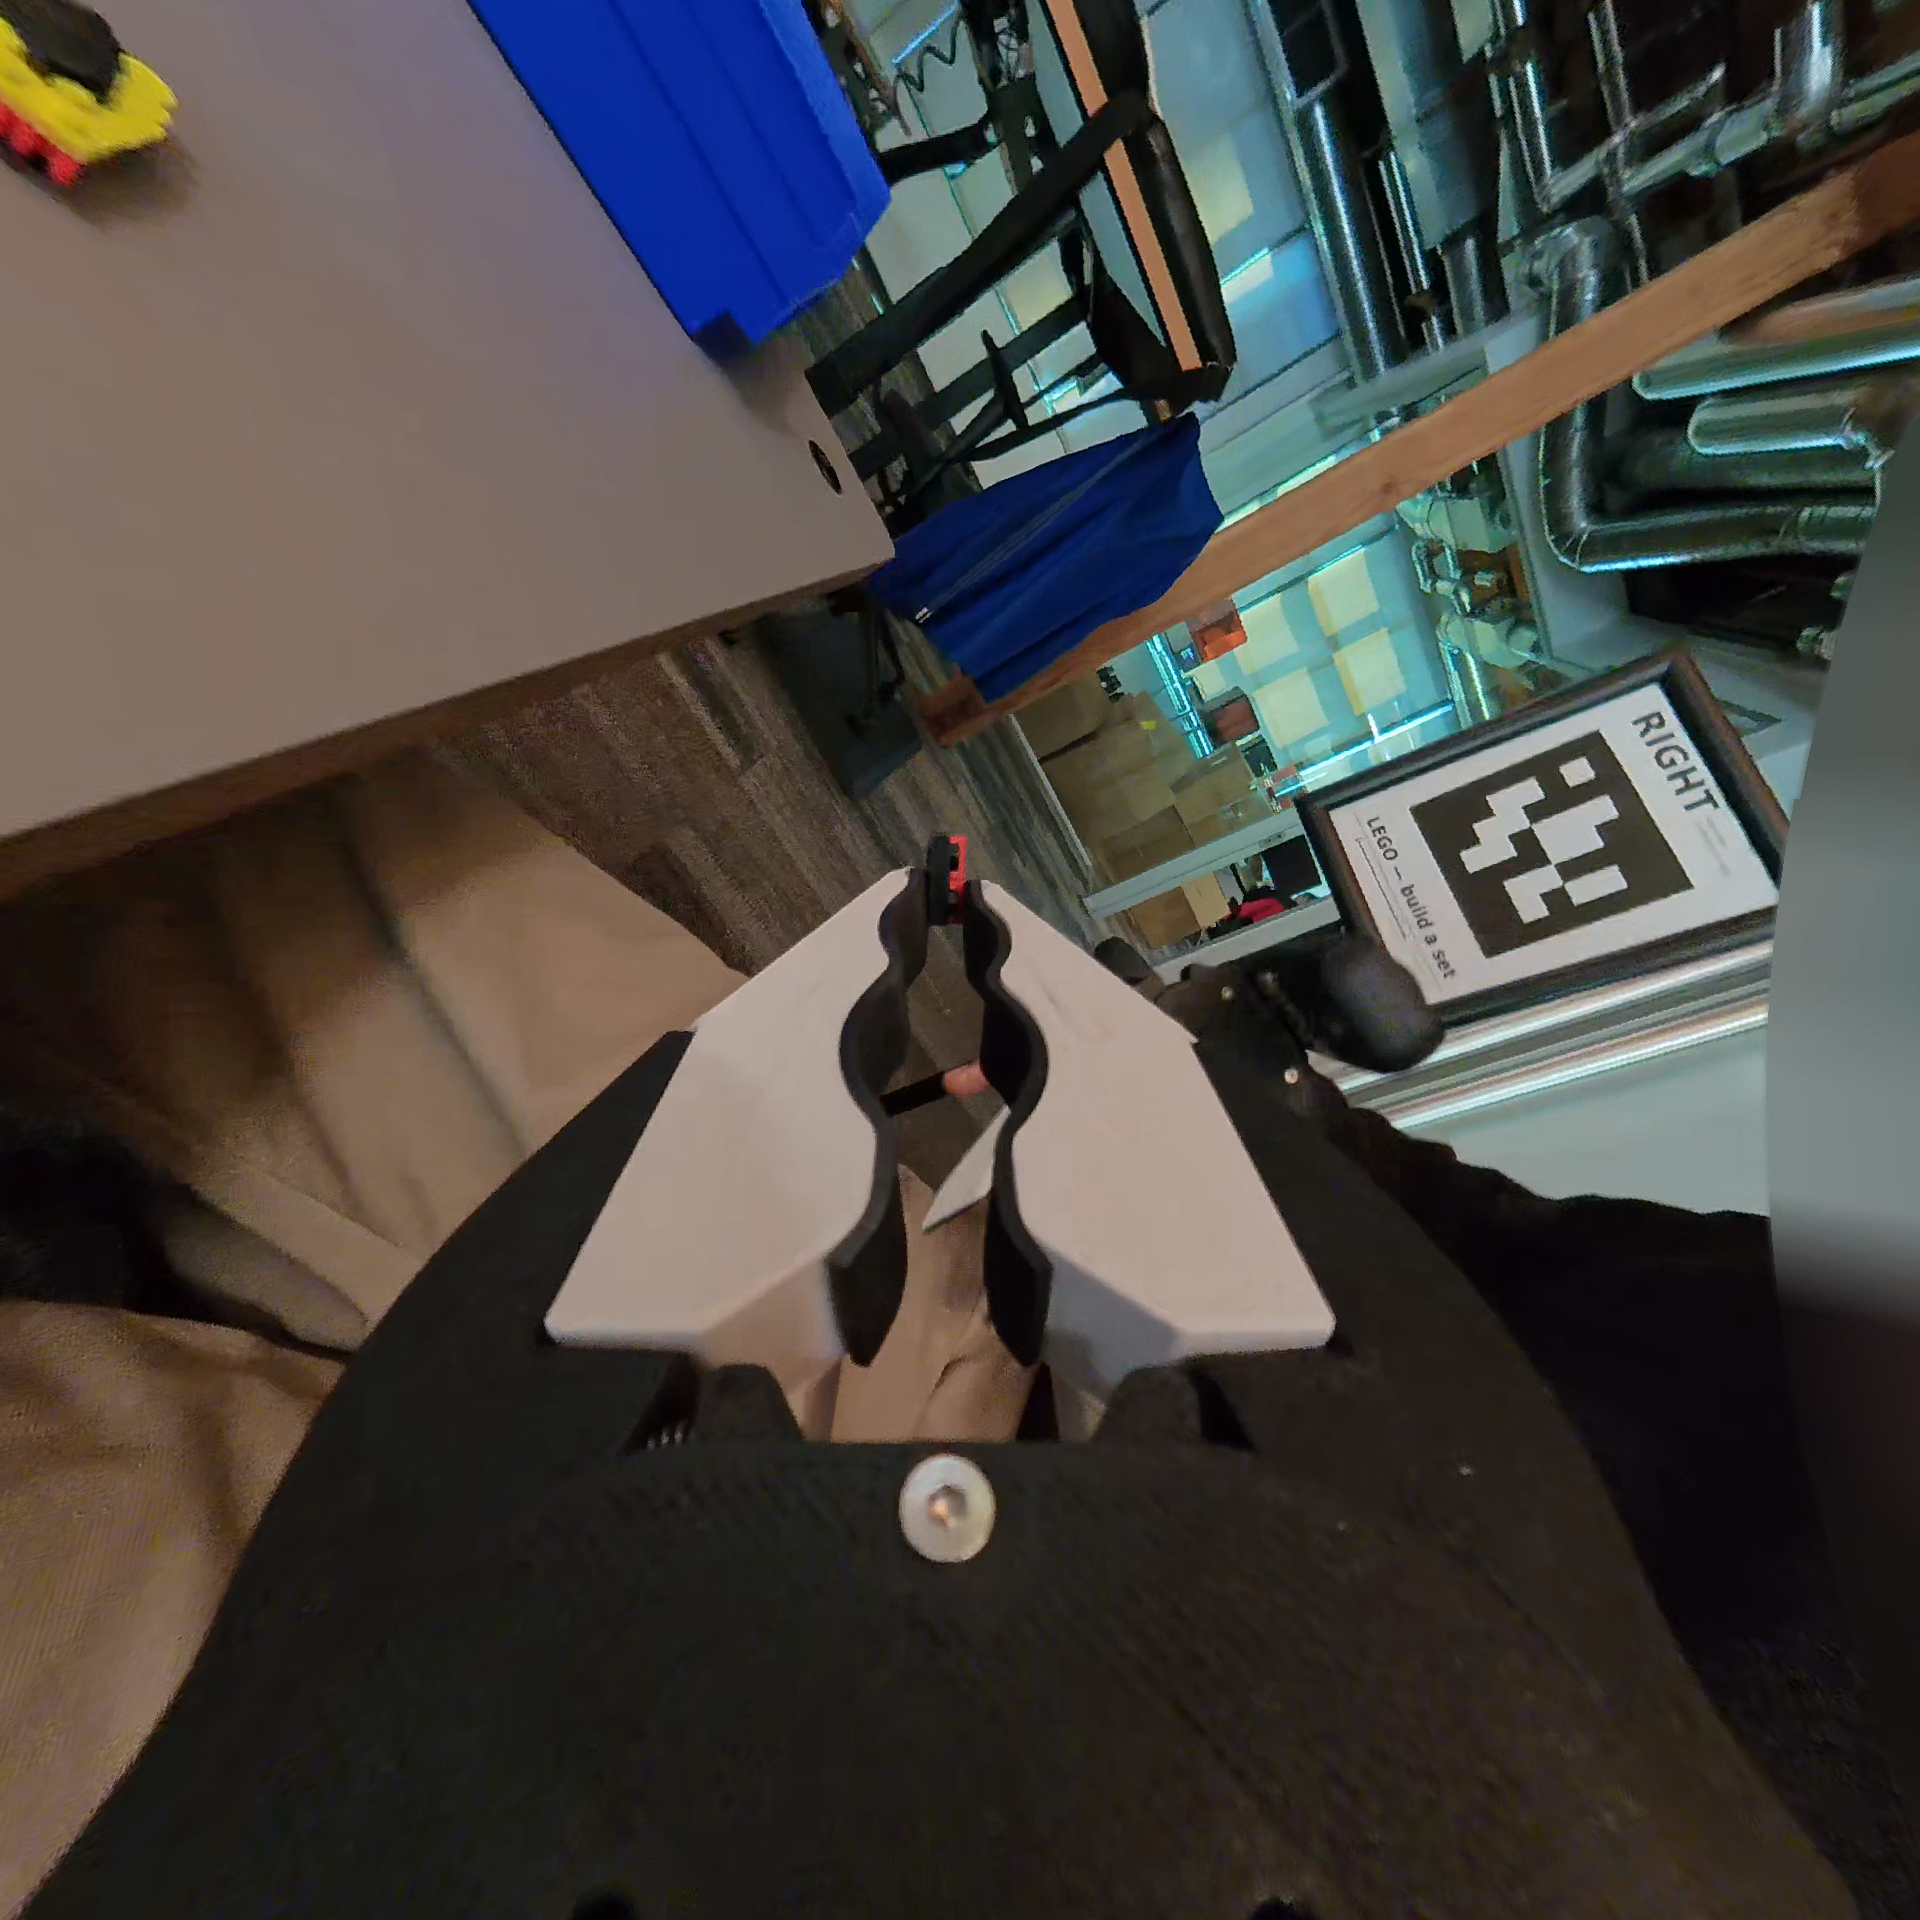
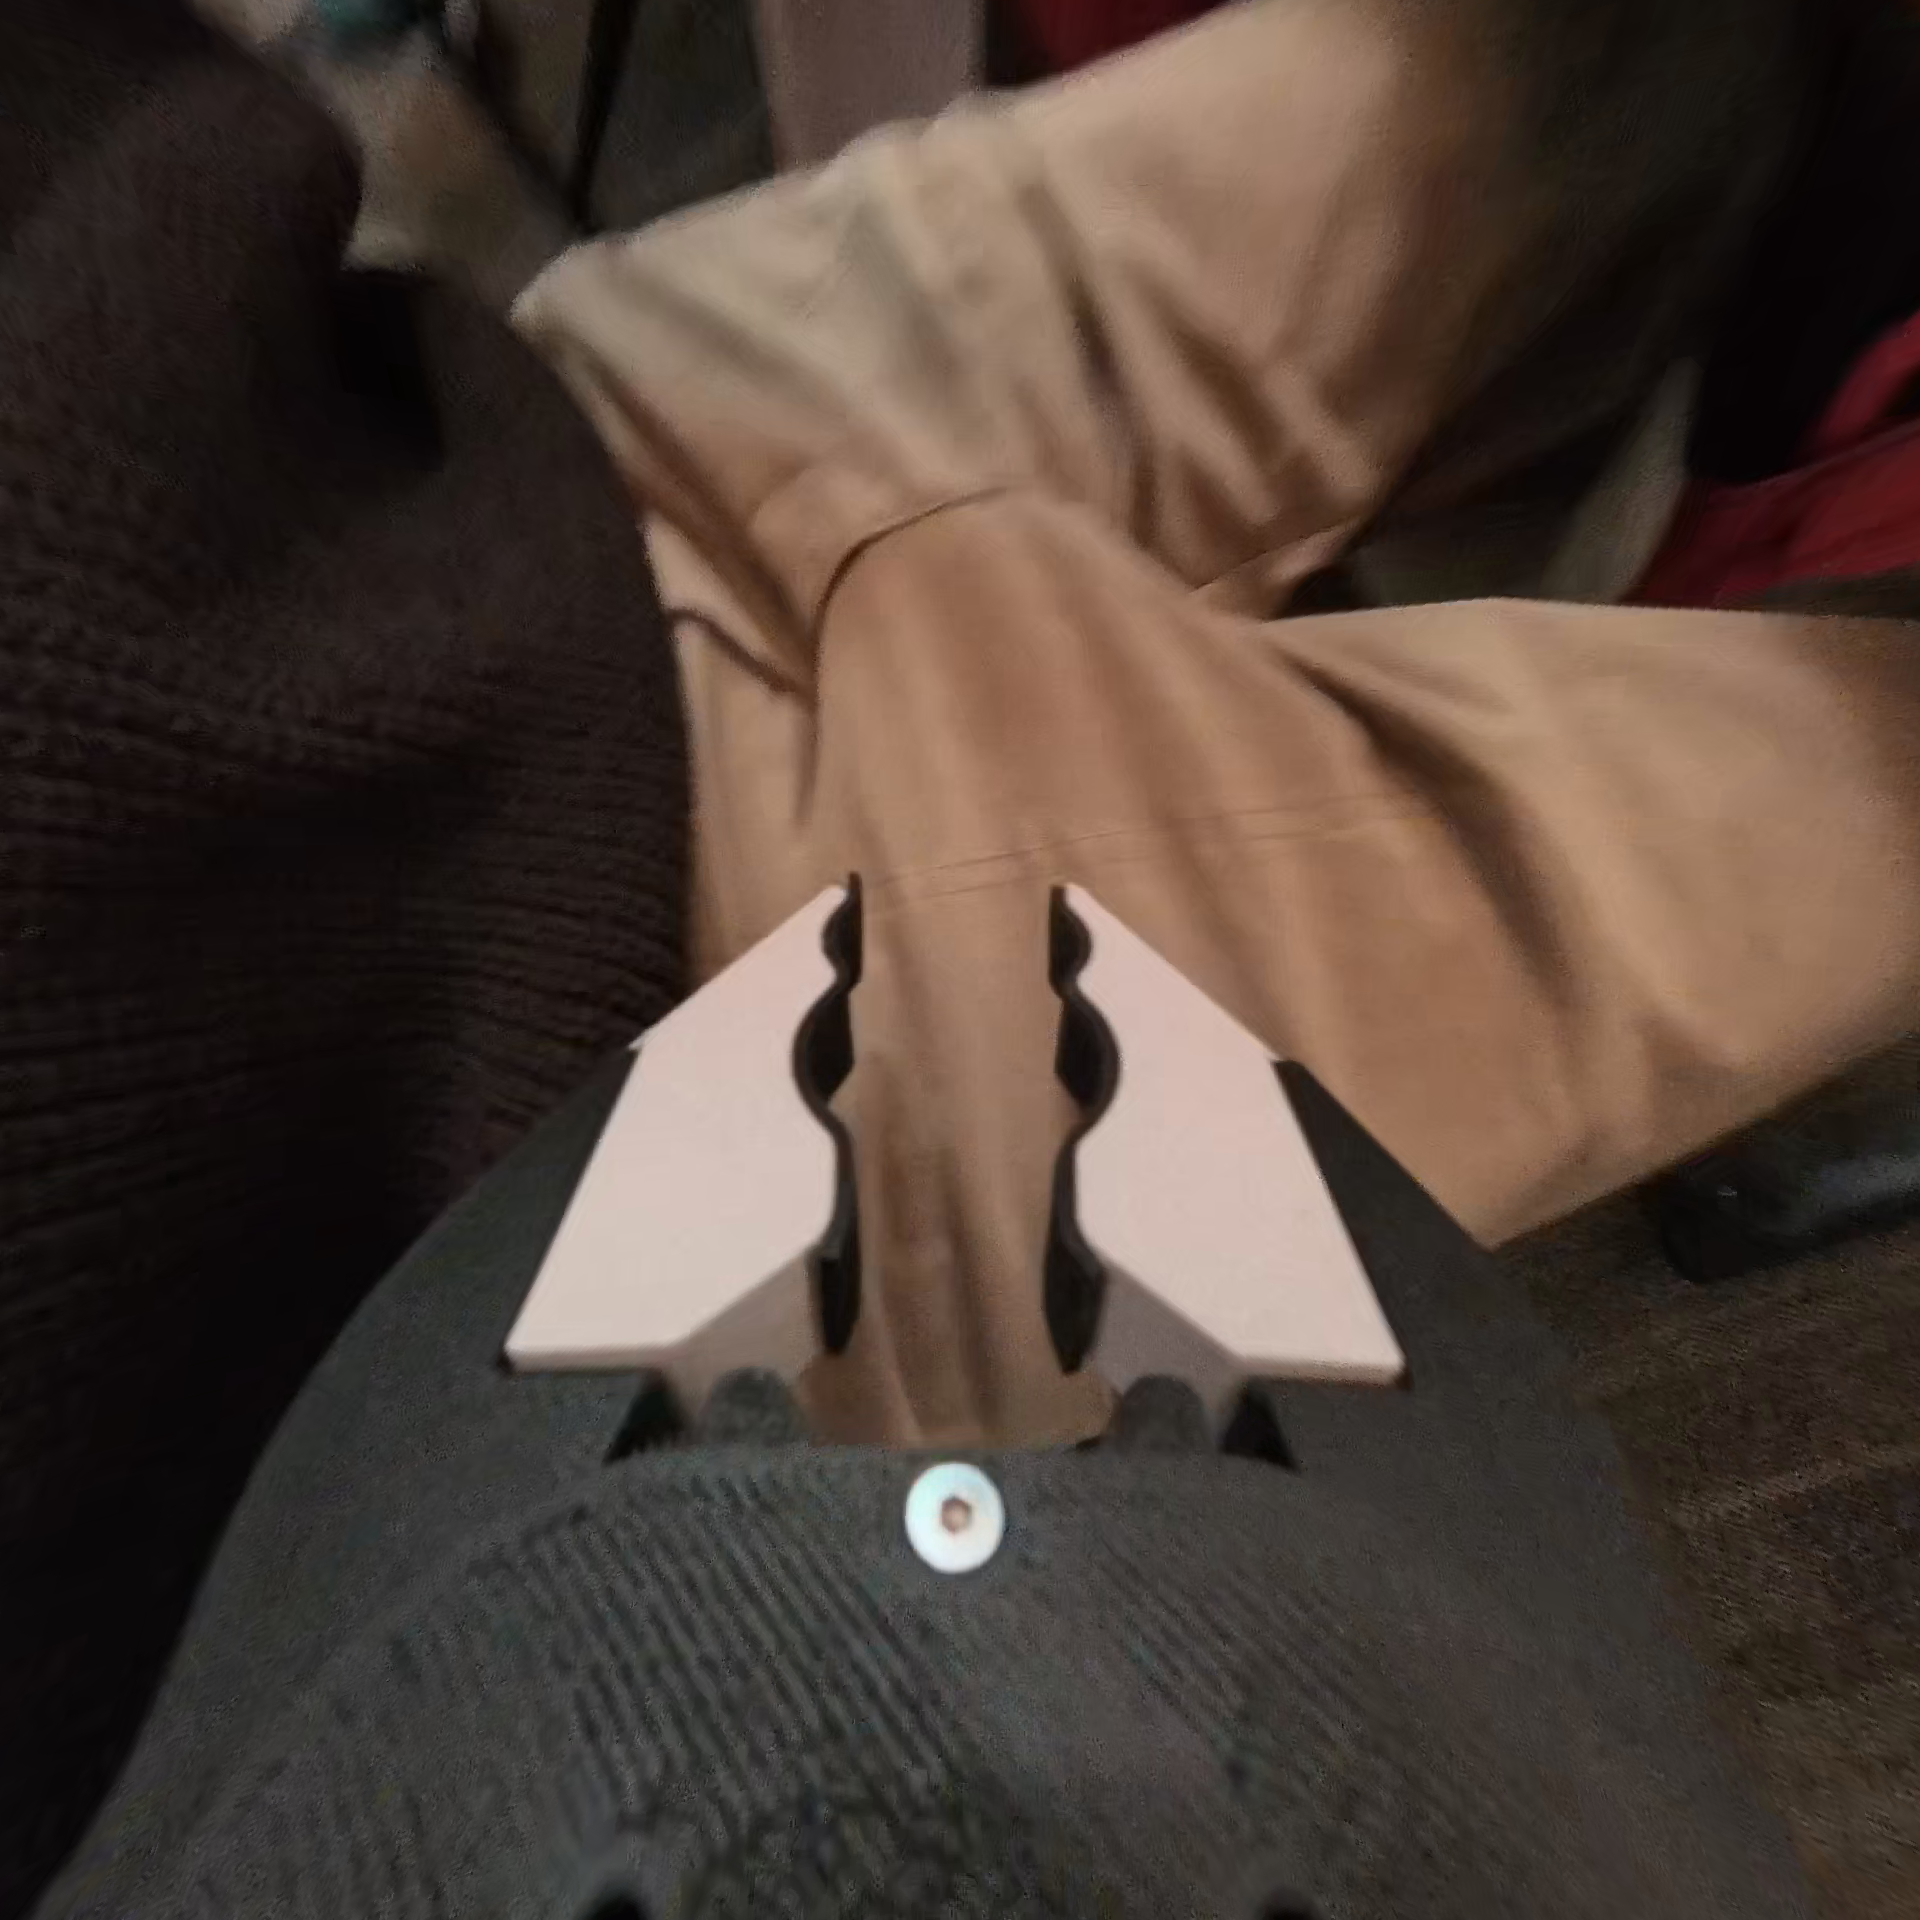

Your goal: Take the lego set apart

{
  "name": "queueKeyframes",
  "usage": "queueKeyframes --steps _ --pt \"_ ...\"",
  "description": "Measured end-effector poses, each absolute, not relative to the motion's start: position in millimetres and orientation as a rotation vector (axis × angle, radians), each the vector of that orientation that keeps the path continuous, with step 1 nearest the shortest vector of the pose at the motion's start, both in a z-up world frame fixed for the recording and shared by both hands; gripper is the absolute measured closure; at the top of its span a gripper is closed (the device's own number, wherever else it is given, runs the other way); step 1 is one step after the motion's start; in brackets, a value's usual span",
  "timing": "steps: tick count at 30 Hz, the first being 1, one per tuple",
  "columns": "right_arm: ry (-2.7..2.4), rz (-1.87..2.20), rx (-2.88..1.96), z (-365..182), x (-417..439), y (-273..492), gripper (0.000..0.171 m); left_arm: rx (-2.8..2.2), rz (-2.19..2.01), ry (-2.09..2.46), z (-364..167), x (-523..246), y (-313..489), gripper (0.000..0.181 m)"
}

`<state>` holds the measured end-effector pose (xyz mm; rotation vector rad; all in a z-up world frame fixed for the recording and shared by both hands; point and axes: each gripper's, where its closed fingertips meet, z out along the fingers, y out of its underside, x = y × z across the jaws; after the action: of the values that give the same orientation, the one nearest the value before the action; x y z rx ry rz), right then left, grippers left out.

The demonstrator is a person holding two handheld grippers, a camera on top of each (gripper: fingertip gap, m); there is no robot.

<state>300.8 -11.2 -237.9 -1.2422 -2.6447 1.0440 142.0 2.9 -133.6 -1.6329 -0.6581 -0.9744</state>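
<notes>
My left gripper (image 1: 948, 894) is shut on a small red and black lego piece (image 1: 947, 871) pinched at its fingertips. It is held off the table, below the front edge, with the view tilted. The rest of the lego set (image 1: 73, 88), yellow, black and red, lies on the grey table (image 1: 364, 416) at the far upper left. My right gripper (image 2: 956, 896) is open and empty. It points down at tan trousers (image 2: 1143, 675) on a person's leg, away from the table. The lego set does not show in the right wrist view.
A blue bin (image 1: 707, 156) stands on the table near its far corner. A framed marker sign (image 1: 1538, 842) stands on a rail at the right. A blue bag (image 1: 1049, 540), chairs and boxes are beyond the table. A dark knit sleeve (image 2: 260, 623) is left of the right gripper.
</notes>
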Motion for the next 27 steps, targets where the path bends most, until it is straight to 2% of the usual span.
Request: queueKeyframes --steps 3,4,5,6,9,15,22,23,25,27 --pt "-2.789 0.867 -1.011 -258.5 316.3 -36.1 0.129 -1.648 -0.955 -0.627 -130.2 159.8 -4.4 0.178" --pt "-2.803 0.777 -0.947 -267.3 316.0 -37.1 0.138 -1.647 -0.955 -0.622 -129.2 164.5 -6.5 0.178" --pt "-2.800 0.672 -0.885 -274.2 313.2 -33.4 0.163 -1.643 -0.958 -0.622 -128.3 168.5 -8.4 0.178" --pt "-2.812 0.625 -0.826 -277.4 313.1 -31.9 0.170 -1.639 -0.962 -0.621 -127.2 172.3 -10.4 0.178" --pt "-2.834 0.681 -0.982 -278.1 310.3 -28.5 0.171 -1.631 -0.957 -0.613 -123.5 182.5 -17.4 0.178" --pt "-2.735 0.599 -0.946 -274.3 301.6 -26.3 0.171 -1.614 -0.940 -0.604 -117.4 192.4 -27.3 0.178" --pt "-2.720 0.759 -1.086 -264.8 320.4 -41.7 0.171 -1.614 -0.937 -0.586 -114.3 198.4 -29.1 0.178" --pt "-2.721 0.777 -1.109 -263.4 327.2 -47.1 0.168 -1.612 -0.947 -0.587 -114.6 198.1 -28.8 0.178" --pt "-2.696 0.815 -1.153 -257.6 341.8 -54.5 0.147 -1.612 -0.963 -0.591 -117.3 197.1 -28.0 0.178" --pt "-2.652 0.824 -1.167 -250.6 349.9 -57.4 0.138 -1.600 -0.981 -0.607 -118.9 195.0 -28.0 0.178"
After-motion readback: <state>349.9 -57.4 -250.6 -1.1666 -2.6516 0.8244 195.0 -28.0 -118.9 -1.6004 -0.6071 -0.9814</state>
